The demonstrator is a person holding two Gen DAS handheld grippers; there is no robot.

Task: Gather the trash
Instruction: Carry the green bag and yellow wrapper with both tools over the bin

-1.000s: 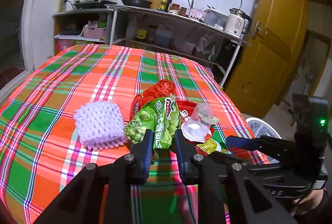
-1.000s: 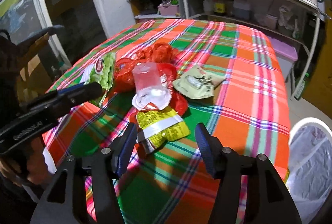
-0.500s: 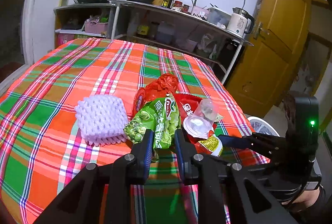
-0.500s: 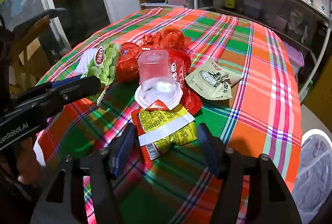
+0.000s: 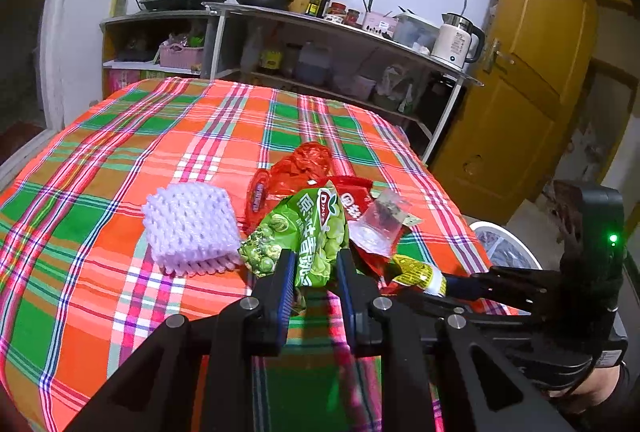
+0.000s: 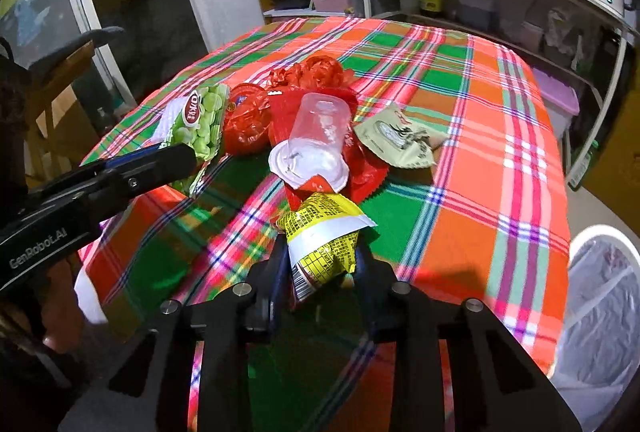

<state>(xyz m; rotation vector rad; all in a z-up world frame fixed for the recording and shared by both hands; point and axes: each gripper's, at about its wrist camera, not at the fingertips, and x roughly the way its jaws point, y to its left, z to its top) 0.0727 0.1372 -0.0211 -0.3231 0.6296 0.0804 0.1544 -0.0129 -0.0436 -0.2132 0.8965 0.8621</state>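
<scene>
A heap of trash lies on the plaid tablecloth [image 5: 120, 160]. My left gripper [image 5: 316, 272] is shut on the near end of a green pea snack bag [image 5: 316, 228], which also shows in the right wrist view [image 6: 202, 120]. My right gripper [image 6: 320, 260] is shut on a yellow wrapper [image 6: 324, 236], seen in the left wrist view [image 5: 416, 270] too. Behind lie a clear plastic cup [image 6: 316, 140] on its side, red wrappers [image 6: 248, 120], a crumpled red bag [image 5: 304, 164] and a beige packet [image 6: 400, 140].
A purple foam fruit net [image 5: 192, 228] lies left of the heap. A white bin with a liner [image 6: 600, 296] stands on the floor off the table's right edge. Kitchen shelves [image 5: 320, 32] and a yellow door [image 5: 520, 72] stand behind.
My right gripper has moved forward and closed on the yellow wrapper, which it straddled open before. My left gripper stays shut on the green bag.
</scene>
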